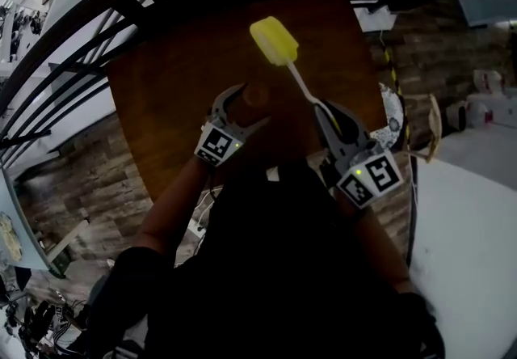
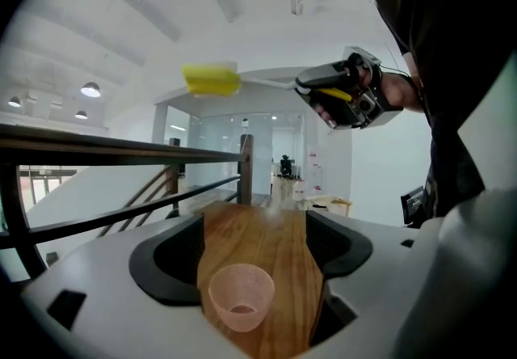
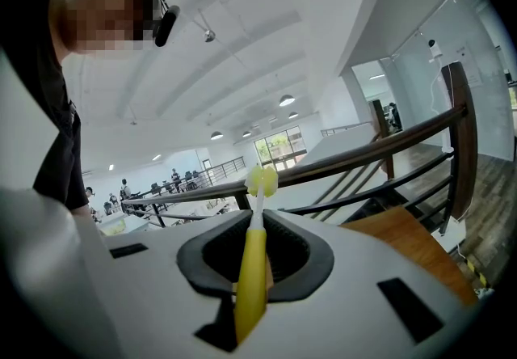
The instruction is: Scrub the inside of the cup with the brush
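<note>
A: Left gripper (image 1: 257,104), state of the fingers?

B: Wide apart. The cup (image 2: 241,297) stands upright on the wooden table (image 1: 186,99) between them, at lower centre of the left gripper view. There is a gap on each side and neither pad touches it.

A: Right gripper (image 1: 327,116)?

B: Clamped on the yellow handle of the brush (image 1: 300,82). The handle sits firmly between the pads in the right gripper view.

A: Axis of the brush?

B: In the head view it runs from the right gripper up and to the left, and the sponge head (image 1: 275,40) ends above the cup in the frame. From the left gripper view the brush lies roughly level, high in the frame, with the cup far below it.

A: Judgement?

B: The mouth faces up and the brush lies level, so the head must tip down and descend before it can enter. The left gripper is nearer the cup and likely has to close on it first, or the cup may slide.
</note>
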Demonstrator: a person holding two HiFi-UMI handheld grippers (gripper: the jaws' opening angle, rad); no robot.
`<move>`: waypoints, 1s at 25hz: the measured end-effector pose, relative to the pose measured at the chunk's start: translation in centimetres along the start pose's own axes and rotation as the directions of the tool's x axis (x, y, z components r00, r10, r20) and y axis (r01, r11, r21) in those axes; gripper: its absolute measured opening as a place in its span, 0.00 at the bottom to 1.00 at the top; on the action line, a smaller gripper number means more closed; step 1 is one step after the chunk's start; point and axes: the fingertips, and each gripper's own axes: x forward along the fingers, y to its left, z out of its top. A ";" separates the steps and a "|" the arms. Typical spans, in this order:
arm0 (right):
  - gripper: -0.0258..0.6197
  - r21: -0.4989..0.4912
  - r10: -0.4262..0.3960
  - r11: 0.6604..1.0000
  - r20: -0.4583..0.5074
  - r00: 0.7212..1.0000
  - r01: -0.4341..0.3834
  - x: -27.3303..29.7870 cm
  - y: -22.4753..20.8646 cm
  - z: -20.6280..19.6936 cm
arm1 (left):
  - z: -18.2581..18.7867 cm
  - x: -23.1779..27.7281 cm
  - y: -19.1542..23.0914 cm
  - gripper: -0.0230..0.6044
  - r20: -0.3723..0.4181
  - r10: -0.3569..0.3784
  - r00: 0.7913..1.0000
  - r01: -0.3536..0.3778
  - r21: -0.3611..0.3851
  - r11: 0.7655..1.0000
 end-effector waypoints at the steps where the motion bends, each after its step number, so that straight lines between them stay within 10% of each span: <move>1: 0.11 -0.001 -0.001 1.000 -0.004 1.000 0.001 0.1 -0.1 0.0 | -0.7 0.4 0.1 0.63 -0.011 -0.004 1.000 0.004 0.013 1.000; 25: 0.11 -0.012 -0.046 0.999 -0.059 0.997 0.045 0.8 -1.8 -0.7 | -12.8 6.1 1.7 0.67 -0.239 -0.025 0.971 0.028 0.007 1.000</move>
